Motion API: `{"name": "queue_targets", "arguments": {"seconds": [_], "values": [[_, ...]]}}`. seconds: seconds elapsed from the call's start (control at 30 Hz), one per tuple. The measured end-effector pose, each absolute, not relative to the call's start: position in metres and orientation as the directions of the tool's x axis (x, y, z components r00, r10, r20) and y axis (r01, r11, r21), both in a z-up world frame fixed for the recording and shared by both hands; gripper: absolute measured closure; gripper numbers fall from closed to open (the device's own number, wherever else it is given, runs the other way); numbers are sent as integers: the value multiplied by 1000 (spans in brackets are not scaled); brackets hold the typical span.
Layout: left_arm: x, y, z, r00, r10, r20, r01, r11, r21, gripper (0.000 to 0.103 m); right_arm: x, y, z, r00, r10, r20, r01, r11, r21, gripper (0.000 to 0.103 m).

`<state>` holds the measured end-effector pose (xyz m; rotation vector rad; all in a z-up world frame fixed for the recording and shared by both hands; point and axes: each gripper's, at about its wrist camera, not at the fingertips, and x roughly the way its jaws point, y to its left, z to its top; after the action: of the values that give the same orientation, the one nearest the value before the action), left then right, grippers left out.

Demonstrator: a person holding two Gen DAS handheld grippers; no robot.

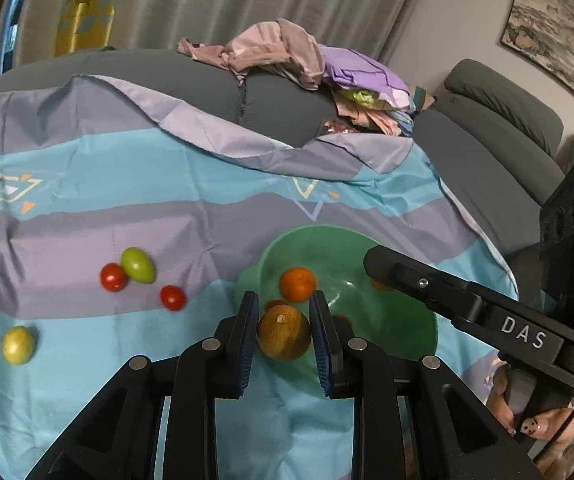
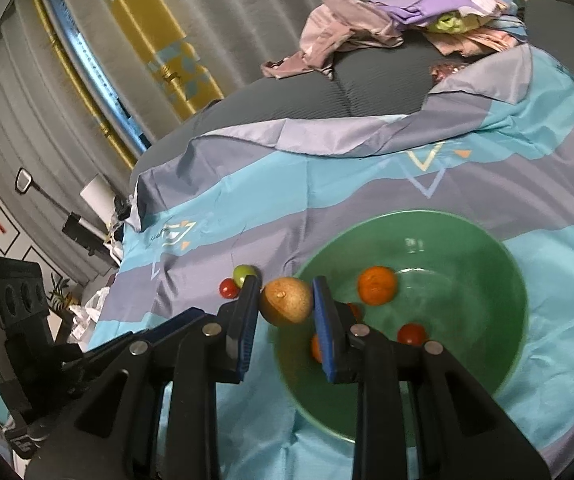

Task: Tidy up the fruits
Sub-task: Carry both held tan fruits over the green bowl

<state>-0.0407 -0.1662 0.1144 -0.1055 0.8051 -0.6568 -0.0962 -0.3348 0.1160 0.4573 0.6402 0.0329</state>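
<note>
A green bowl (image 1: 403, 332) (image 2: 487, 264) sits on a blue and grey striped cloth (image 1: 127, 184). It holds an orange (image 1: 297, 284) (image 2: 377, 285) and a small red tomato (image 2: 411, 334). My left gripper (image 1: 283, 336) is shut on a brown round fruit (image 1: 283, 332) (image 2: 285, 301) over the bowl's near rim. In the right wrist view the same fruit sits between my right gripper's (image 2: 285, 312) blue pads. Two red tomatoes (image 1: 113, 277) (image 1: 173, 298), a green fruit (image 1: 138, 265) (image 2: 244, 275) and a yellow fruit (image 1: 18, 345) lie on the cloth to the left.
A pile of clothes (image 1: 295, 64) (image 2: 399, 28) lies on the grey sofa back behind the cloth. Grey sofa cushions (image 1: 487, 128) stand at the right. Curtains (image 1: 227, 0) hang behind. The right gripper's body (image 1: 467, 308) reaches across the bowl in the left view.
</note>
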Motion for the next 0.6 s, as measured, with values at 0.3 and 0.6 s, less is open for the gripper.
{"name": "queue_targets", "arguments": {"seconds": [0.3, 0.6], "values": [[-39, -193, 112, 481, -596, -643, 519, 785, -338, 77, -105, -361, 114, 809, 119, -576, 171, 889, 424, 75], [-42, -219, 111, 446, -608, -657, 564, 761, -321, 77, -109, -379, 112, 810, 99, -578, 207, 874, 440, 75]]}}
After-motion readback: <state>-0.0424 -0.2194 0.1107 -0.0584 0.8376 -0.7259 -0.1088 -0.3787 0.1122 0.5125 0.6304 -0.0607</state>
